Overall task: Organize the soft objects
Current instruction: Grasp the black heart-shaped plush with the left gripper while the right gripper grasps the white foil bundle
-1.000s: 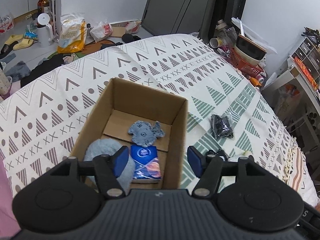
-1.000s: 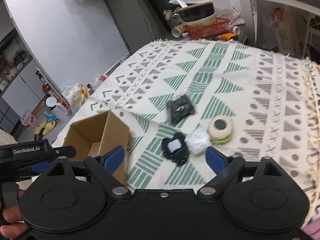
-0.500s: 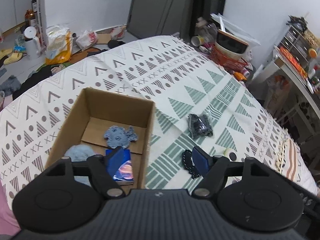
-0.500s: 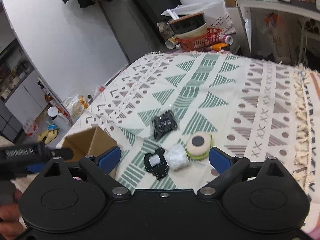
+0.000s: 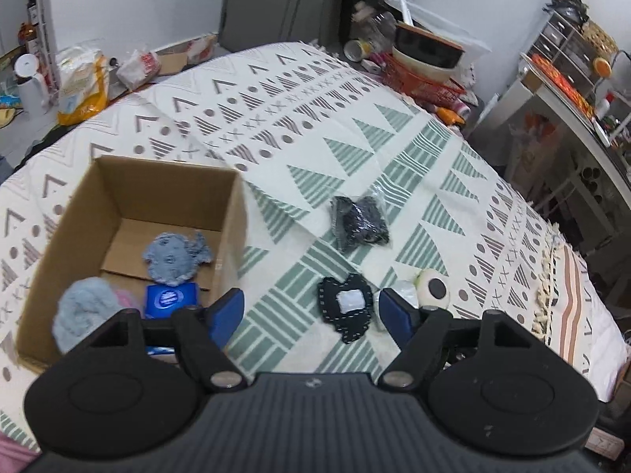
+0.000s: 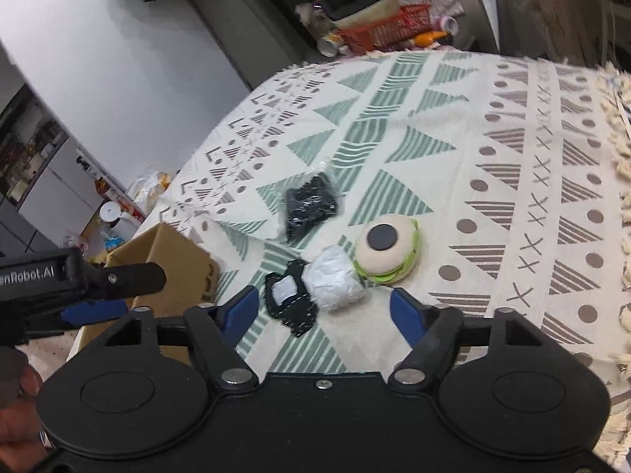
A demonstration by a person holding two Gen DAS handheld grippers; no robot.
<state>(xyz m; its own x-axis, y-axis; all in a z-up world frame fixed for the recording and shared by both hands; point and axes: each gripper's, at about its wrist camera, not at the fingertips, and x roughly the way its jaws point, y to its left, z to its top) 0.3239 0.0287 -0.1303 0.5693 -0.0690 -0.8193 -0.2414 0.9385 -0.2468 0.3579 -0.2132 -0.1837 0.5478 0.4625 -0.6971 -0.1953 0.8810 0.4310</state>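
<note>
Both hand-held grippers, left [image 5: 311,311] and right [image 6: 324,307], hang spread and empty, the black patch [image 5: 347,307] straight ahead of each, beside the box [image 5: 232,213].

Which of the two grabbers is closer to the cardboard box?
Left. The left gripper hangs beside the cardboard box, one finger at its wall. The right gripper sits farther off, over the small items on the cloth.

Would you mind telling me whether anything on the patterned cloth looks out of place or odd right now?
Four soft items are not yet in the cardboard box: a black bagged bundle, a flat black patch, a white wrapped wad and a burger-shaped plush. The last three crowd together. Nothing looks spilled or damaged.
</note>
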